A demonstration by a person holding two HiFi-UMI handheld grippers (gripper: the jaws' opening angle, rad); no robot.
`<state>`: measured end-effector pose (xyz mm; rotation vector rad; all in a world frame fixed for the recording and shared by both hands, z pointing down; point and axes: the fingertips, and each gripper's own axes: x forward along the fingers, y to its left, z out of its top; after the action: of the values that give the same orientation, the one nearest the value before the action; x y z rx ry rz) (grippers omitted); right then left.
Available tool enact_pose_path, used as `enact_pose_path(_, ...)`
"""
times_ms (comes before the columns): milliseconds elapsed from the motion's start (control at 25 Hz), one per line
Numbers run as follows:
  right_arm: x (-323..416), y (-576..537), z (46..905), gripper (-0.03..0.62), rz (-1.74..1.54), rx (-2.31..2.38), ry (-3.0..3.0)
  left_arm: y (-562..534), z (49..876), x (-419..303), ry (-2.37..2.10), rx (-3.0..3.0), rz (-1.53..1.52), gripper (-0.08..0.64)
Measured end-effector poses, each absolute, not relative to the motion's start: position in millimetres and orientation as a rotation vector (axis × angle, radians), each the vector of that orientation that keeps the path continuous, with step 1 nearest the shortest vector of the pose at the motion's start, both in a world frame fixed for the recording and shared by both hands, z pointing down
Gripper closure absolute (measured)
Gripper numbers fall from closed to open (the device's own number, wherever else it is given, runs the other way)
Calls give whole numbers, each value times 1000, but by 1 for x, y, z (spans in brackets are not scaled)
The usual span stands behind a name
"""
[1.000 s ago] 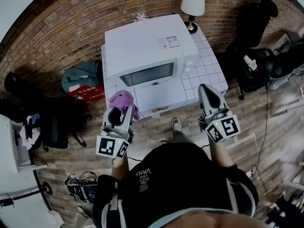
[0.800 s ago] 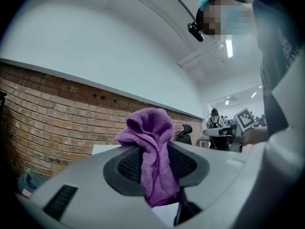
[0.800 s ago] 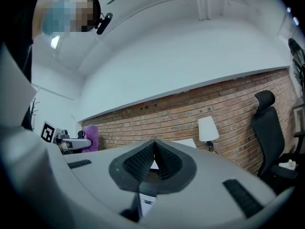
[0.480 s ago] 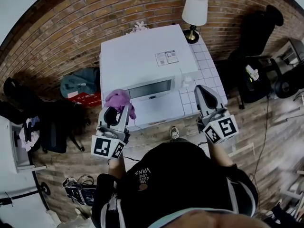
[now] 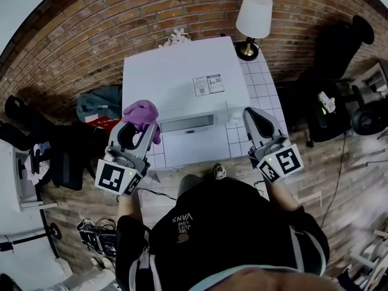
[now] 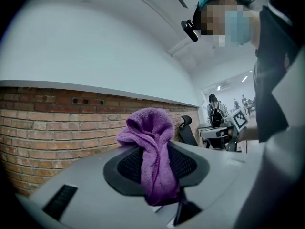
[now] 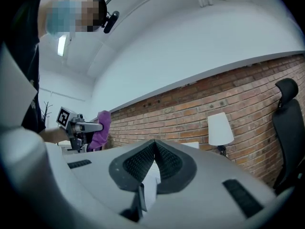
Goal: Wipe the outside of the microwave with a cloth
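Left gripper (image 5: 140, 128) is clamping the purple cloth (image 5: 142, 113), jaws pinching its middle, the rest bunching up in a soft terry lump above the ribbed black pads. Compared with a second ago it is sitting higher and further left: then it was hanging off the table's front edge, now the cloth is reaching the microwave's (image 5: 176, 77) front left corner; contact can't be told. Right gripper (image 5: 253, 115) is carrying nothing, its jaws pressing together at the tips. It is hovering over the table's (image 5: 267, 96) front right part, just beside the microwave's right front corner, and it has shifted slightly left and up too.

The microwave is a white, smooth, boxy unit taking up most of the tabletop, a paper label (image 5: 208, 85) lying on its top, the dark glass door window (image 5: 187, 123) facing the person. The tabletop is showing small white square tiles. A lamp (image 5: 253, 17) with a white cone shade and brass base is standing at the table's back right corner. A rough red brick wall (image 5: 121, 17) is running behind.
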<state>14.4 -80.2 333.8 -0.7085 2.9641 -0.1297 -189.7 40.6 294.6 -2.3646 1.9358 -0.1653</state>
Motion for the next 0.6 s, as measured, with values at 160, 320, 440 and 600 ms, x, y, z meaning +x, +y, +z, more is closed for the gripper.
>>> enact_pose_path(160,11,-89,337,594,-146,-716,2963,10,286,-188,1826,-2424,-265,417)
enact_pose_path(320,12,-93,338,594,-159,-777,2943,-27,285,-188,1671,-2448,-451,417)
enact_pose_path(440,16,-94,337,594,-174,-845,2917,-57,286,-185,1550,-2467,-591,417)
enact_pose_path(600,22,-96,339,594,-186,-934,2883,-102,296,-176,1330,-2425,-779,417)
